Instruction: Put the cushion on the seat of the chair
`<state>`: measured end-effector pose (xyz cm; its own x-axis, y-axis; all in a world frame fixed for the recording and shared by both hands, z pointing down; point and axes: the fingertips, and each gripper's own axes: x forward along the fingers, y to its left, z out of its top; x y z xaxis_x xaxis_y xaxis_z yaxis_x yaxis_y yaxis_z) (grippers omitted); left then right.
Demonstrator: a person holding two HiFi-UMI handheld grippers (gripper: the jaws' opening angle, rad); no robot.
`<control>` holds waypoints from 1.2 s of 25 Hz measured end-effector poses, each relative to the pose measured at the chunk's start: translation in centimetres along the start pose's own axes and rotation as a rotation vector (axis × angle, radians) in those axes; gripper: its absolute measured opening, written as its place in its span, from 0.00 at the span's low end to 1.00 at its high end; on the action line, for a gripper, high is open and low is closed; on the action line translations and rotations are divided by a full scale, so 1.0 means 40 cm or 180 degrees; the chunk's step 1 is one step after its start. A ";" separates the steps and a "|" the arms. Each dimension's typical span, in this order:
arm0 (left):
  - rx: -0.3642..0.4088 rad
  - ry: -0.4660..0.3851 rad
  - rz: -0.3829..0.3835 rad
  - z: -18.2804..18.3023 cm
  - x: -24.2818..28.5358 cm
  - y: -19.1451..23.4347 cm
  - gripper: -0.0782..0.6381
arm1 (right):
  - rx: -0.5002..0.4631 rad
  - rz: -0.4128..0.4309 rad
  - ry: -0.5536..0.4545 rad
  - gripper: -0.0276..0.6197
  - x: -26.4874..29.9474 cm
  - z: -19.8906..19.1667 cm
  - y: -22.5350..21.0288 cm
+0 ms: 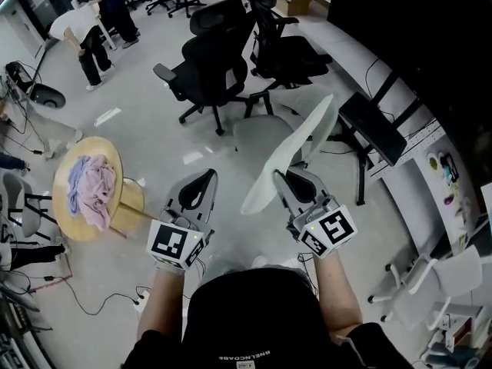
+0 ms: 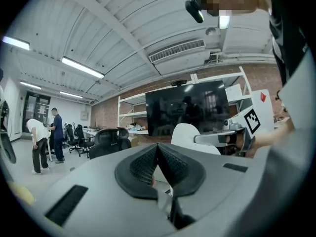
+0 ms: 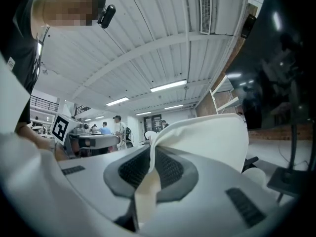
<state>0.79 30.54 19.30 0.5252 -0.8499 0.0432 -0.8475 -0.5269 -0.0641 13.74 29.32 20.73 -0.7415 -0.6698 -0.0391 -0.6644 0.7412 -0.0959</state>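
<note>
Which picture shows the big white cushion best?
The head view: nearly the whole cushion shows, held at its edge by the right gripper. The right gripper view shows only the pinched edge close up; the left gripper view, a small part.

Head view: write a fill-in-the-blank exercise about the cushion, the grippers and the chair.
The jaws of the ____ gripper clamp the white cushion.
The left gripper holds ____.
The nearest office chair is ____ in colour.
Missing words: right; nothing; black.
</note>
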 end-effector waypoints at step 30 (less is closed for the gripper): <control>-0.0557 0.0177 -0.0119 -0.174 0.359 0.518 0.13 | 0.0000 -0.0058 0.0646 0.10 0.562 -0.113 -0.223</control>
<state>-9.79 7.45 25.55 0.5557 -0.8256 0.0978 -0.8304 -0.5455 0.1129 2.57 7.84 25.21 -0.7330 -0.6602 0.1640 -0.6779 0.7291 -0.0947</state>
